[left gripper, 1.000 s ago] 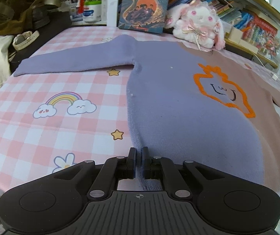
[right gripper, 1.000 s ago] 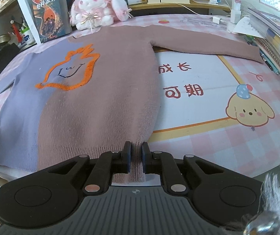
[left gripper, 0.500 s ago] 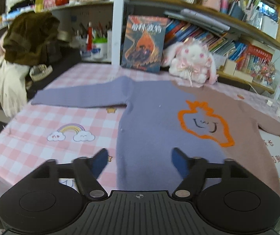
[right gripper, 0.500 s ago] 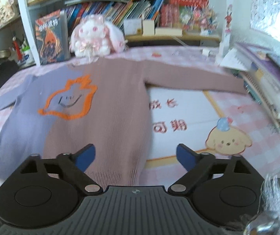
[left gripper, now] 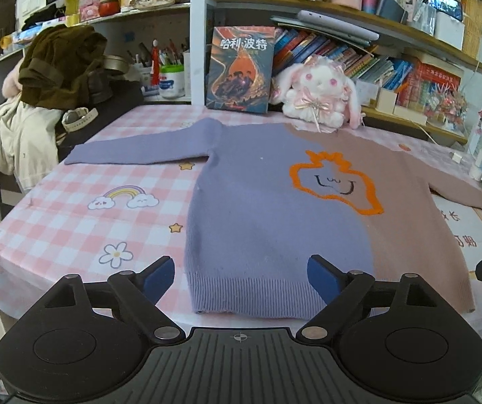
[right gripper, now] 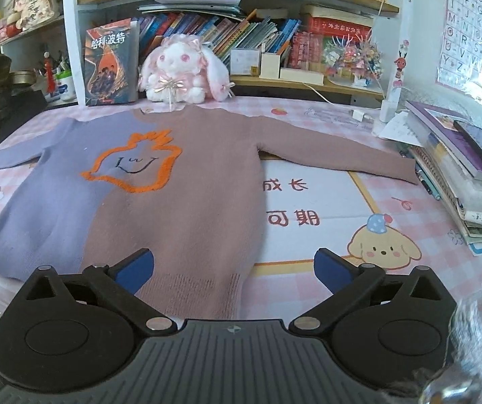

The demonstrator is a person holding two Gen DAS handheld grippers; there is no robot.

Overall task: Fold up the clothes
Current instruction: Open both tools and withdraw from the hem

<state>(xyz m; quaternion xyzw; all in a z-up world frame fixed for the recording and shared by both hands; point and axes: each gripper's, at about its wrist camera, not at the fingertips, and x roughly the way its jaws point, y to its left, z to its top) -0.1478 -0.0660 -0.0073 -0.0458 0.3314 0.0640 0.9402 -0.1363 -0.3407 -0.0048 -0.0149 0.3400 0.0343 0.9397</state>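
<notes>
My left gripper (left gripper: 241, 274) and right gripper (right gripper: 233, 264) just opened, releasing the lilac-and-mauve knitted sweater (left gripper: 274, 208); its hem lies flat at the bench's (left gripper: 72, 222) near edge, ready for folding.

the near hem of the two-tone purple and pink knitted sweater (left gripper: 274, 229) is partly hidden behind the black body of the left claw (left gripper: 241, 274) in the left wrist view. its pink right sleeve runs off that picture's right edge. in the right wrist view the purple left sleeve (right gripper: 8, 156) is cut off at the left edge. a blurred pale fuzzy shape (right gripper: 476, 343) at the lower right cannot be identified. spine lettering on the shelved books (right gripper: 227, 35) is too small to read.
</notes>
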